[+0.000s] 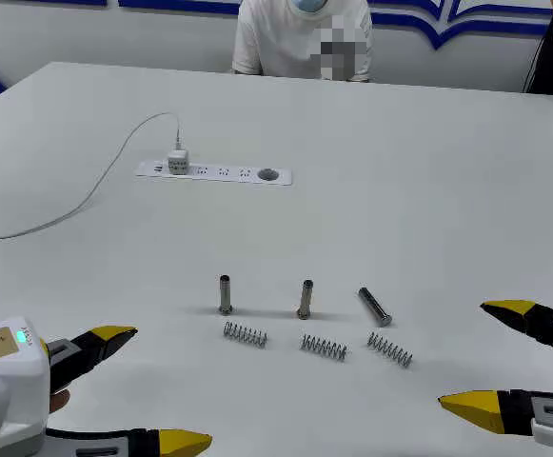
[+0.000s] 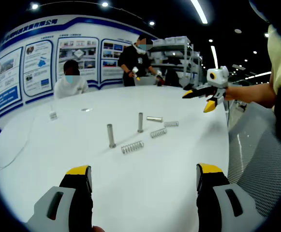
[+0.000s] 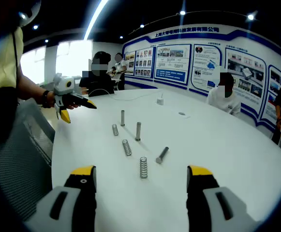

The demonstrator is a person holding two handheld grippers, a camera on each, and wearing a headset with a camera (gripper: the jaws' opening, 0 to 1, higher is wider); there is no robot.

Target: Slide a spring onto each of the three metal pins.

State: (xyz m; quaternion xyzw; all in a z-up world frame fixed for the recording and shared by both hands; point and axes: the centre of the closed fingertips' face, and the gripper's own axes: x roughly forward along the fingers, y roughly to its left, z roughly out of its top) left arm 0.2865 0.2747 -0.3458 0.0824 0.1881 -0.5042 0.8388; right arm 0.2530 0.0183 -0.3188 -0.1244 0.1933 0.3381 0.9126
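Nothing is done yet. All three springs (image 1: pixel 324 347) lie bare beside the pins (image 1: pixel 306 298), toward the near edge of the tabletop (image 1: pixel 400 190). The left gripper (image 1: pixel 167 386) and right gripper (image 1: pixel 464 354) gape wide, holding nothing.

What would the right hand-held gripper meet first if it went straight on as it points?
Probably the nearest spring, lying flat ahead of the right hand-held gripper; its height is unclear.

The three metal pins (image 1: pixel 306 299) are shining, polished and smooth; just beside the pins, coiled wire springs (image 1: pixel 324 347) are glinting on the smooth, matt white table (image 1: pixel 428 190).
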